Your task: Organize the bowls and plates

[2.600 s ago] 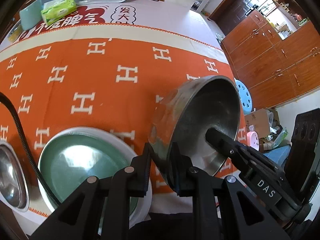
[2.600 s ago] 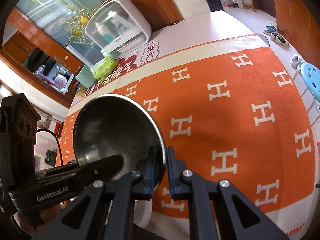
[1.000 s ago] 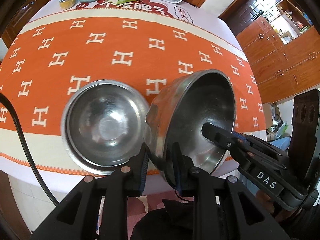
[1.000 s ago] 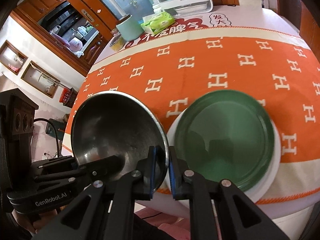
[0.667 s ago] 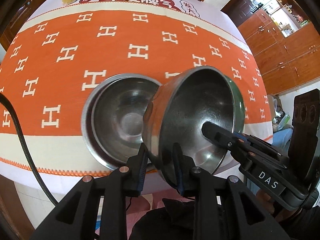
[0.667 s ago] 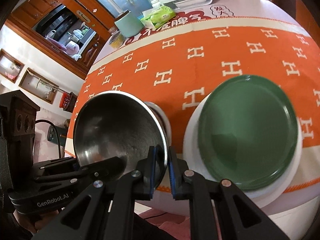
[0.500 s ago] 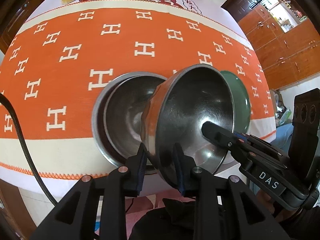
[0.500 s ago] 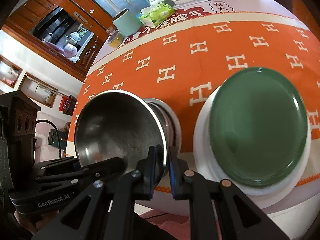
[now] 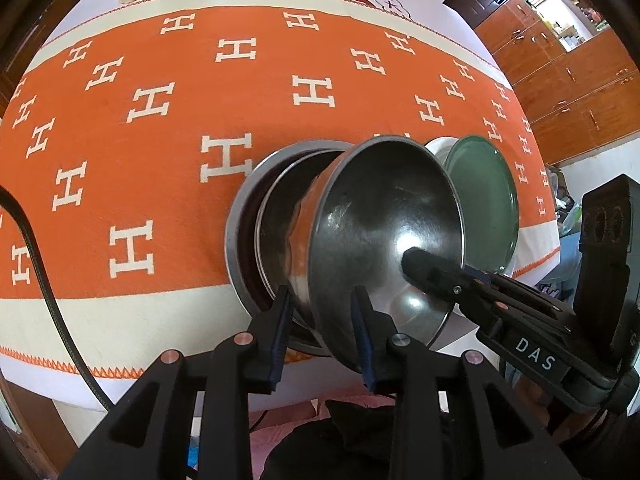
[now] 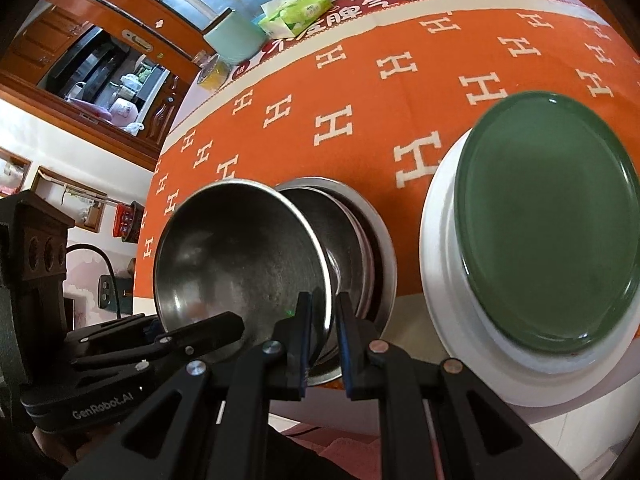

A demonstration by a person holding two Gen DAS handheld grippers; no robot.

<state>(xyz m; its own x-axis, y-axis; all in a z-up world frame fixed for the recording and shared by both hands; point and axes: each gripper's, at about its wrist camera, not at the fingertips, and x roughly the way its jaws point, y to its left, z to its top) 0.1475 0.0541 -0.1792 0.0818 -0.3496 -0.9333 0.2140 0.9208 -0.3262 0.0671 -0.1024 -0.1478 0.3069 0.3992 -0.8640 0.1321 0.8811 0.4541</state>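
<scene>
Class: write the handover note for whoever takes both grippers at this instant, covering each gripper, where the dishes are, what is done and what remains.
Left gripper: its jaws are opening; the held steel bowl's rim sits between the fingers, apparently no longer pinched.
Right gripper: shut on the same bowl's rim at the opposite side.
The bowl hangs tilted over the nested steel bowls near the table's front edge, not yet seated in them.
The green plate lies on the white plate beside that stack.
Done: plates stacked, bowl brought over.
Left: lower the bowl into the stack, release, and withdraw both grippers.
</scene>
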